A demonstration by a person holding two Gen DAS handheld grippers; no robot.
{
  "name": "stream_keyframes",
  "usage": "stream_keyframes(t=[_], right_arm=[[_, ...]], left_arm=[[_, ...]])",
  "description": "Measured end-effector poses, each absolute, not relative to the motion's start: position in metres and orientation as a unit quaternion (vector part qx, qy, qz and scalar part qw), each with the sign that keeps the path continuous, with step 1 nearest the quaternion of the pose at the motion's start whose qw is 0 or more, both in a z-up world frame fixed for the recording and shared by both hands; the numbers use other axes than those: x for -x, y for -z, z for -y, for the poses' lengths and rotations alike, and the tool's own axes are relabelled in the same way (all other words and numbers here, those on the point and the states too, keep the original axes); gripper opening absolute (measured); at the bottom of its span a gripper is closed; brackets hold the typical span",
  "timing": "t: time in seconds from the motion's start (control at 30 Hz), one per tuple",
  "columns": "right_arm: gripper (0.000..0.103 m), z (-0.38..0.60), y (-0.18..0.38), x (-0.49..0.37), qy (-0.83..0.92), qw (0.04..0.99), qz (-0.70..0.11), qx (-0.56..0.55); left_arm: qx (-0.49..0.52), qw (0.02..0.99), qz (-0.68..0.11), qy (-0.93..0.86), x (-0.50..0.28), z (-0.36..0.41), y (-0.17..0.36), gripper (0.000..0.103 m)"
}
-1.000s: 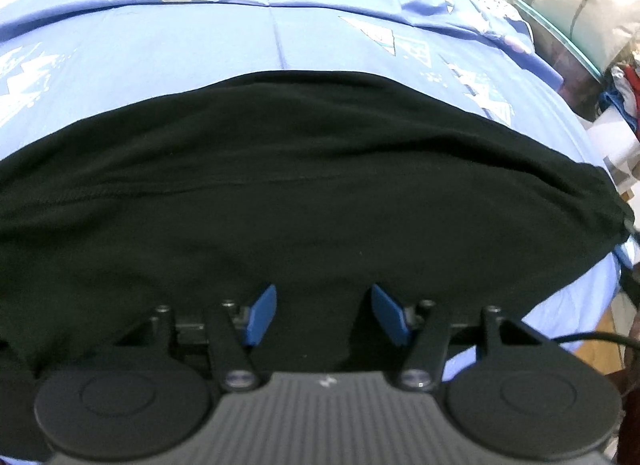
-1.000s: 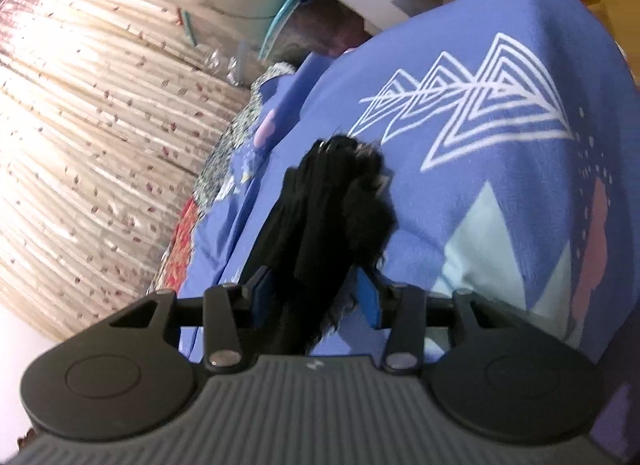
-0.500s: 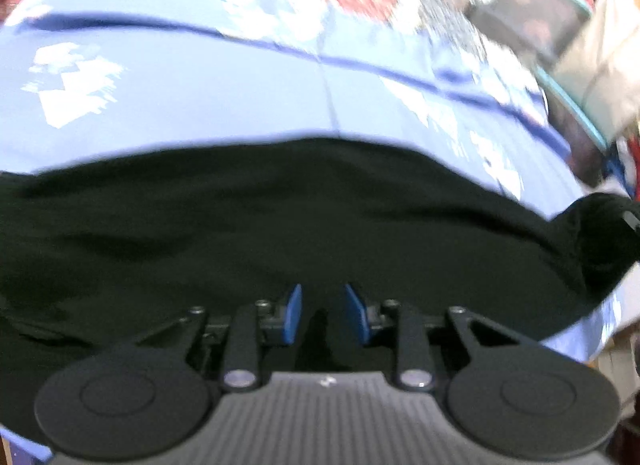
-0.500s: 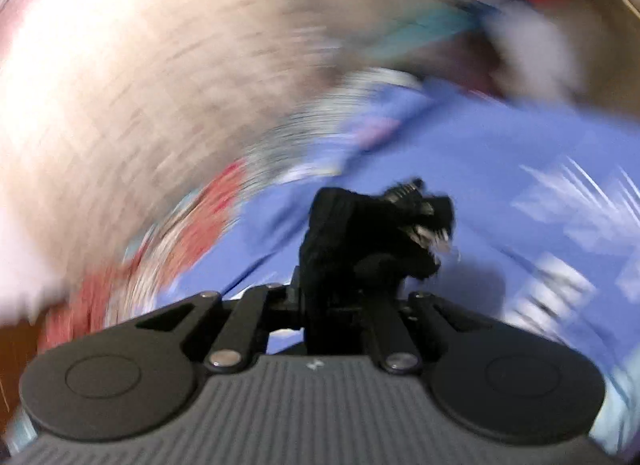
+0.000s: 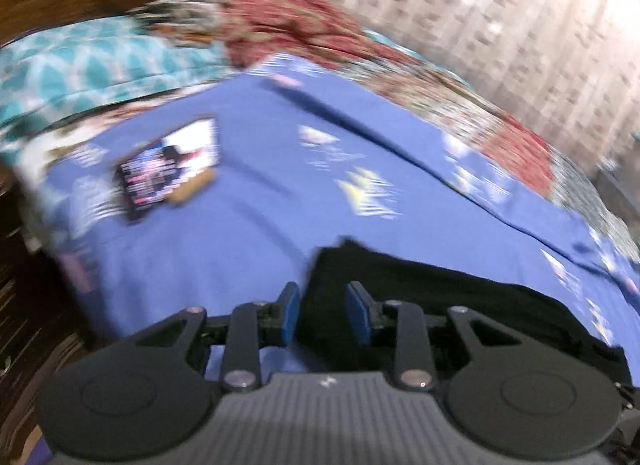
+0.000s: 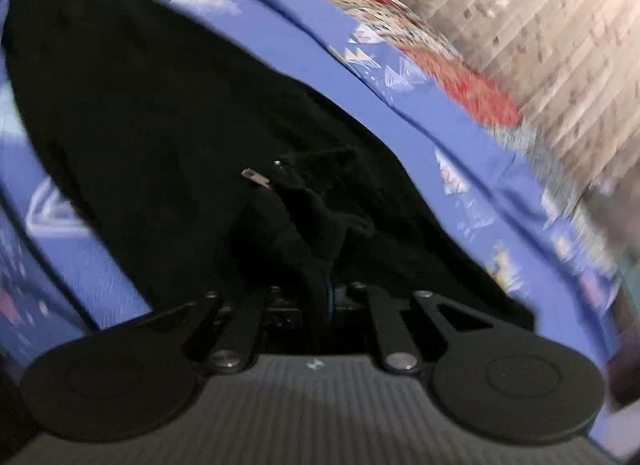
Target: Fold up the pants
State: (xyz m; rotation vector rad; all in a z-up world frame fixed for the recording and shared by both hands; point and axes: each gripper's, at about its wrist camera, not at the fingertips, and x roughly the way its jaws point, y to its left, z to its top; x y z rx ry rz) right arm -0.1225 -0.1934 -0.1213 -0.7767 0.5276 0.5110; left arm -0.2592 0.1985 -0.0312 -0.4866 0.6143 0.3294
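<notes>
Nearby: phone (image 5: pixel 170 167) on bedsheet (image 5: pixel 256 233), apart from pants (image 5: pixel 440 285).

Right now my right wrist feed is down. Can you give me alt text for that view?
The right gripper is clamped on a bunched end of the black pants, which spread away over the blue patterned bedsheet. A small metal piece shows in the bunch. A beige curtain fills the upper right; the frame is motion-blurred.

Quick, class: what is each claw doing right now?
Left claw: partly open, pants edge between its pads, grip unclear.
Right claw: closed on bunched pants.
</notes>
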Motion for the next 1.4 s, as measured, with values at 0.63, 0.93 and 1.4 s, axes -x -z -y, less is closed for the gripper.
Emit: stream_keyframes(t=[0.63, 0.93, 1.4], right_arm=[[0.014, 0.188, 0.120, 0.116, -0.211, 0.883, -0.284, 0.307], [0.059, 0.189, 0.084, 0.143, -0.236, 0.881, -0.302, 0.277], [0.035, 0.184, 0.104, 0.109, -0.197, 0.899, -0.388, 0.038]], left_arm=[[0.274, 0.893, -0.324, -0.150, 0.259, -0.236, 0.076, 0.031], [0.265, 0.907, -0.316, -0.085, 0.231, -0.210, 0.072, 0.045], [0.310, 0.896, -0.311, -0.070, 0.215, -0.218, 0.089, 0.065]])
